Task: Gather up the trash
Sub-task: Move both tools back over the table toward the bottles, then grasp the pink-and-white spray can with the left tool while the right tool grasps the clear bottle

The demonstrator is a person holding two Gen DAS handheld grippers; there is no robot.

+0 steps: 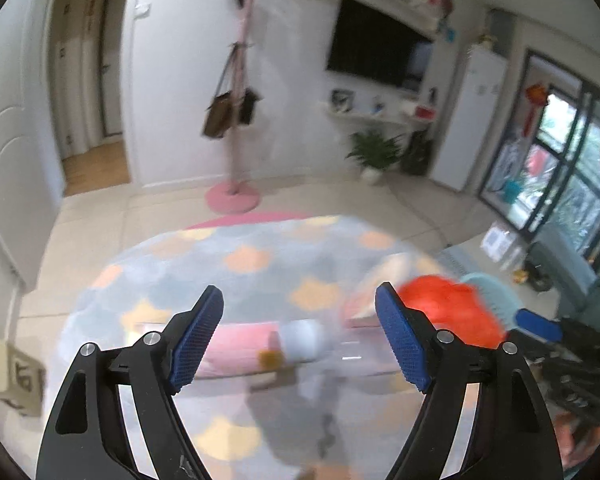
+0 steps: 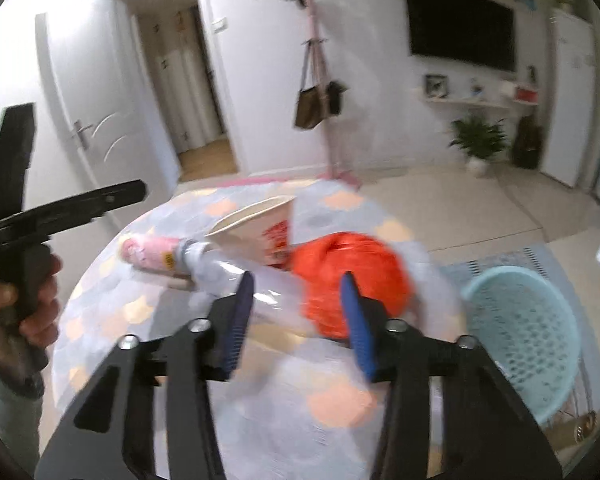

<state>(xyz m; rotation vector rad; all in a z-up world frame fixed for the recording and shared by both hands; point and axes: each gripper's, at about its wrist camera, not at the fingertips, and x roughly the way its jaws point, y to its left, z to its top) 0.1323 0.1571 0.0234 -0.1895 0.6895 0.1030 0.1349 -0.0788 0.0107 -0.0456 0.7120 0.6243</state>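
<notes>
I held both grippers over the round desk point(image 2: 340, 408) with its pastel scalloped cover, and neither had anything in its jaws. My left gripper point(image 1: 300, 334) stood spread wide; my right gripper point(image 2: 298, 322) was also parted, though less so.

The trash lay in a loose cluster across the far half of the desk. The crumpled orange plastic bag point(image 2: 352, 276) sat just past my right jaws, close to the desk's right edge. I judged it light, soft and springy, so I would pinch a bunched fold rather than the whole ball. Beside it lay the clear plastic bottle with a pink label point(image 2: 172, 258) on its side, straight ahead of my left jaws in the left wrist view. Empty-looking and slick, it would probably roll or squirt out, so the labelled middle seemed the best hold. Touching it lay the tipped white paper cup with red print point(image 2: 260, 226), thin and easily crushed; I would take it gently by the rim.

The pale teal perforated plastic basket point(image 2: 524, 340) stood on the floor right of the desk, likely the bin.
</notes>
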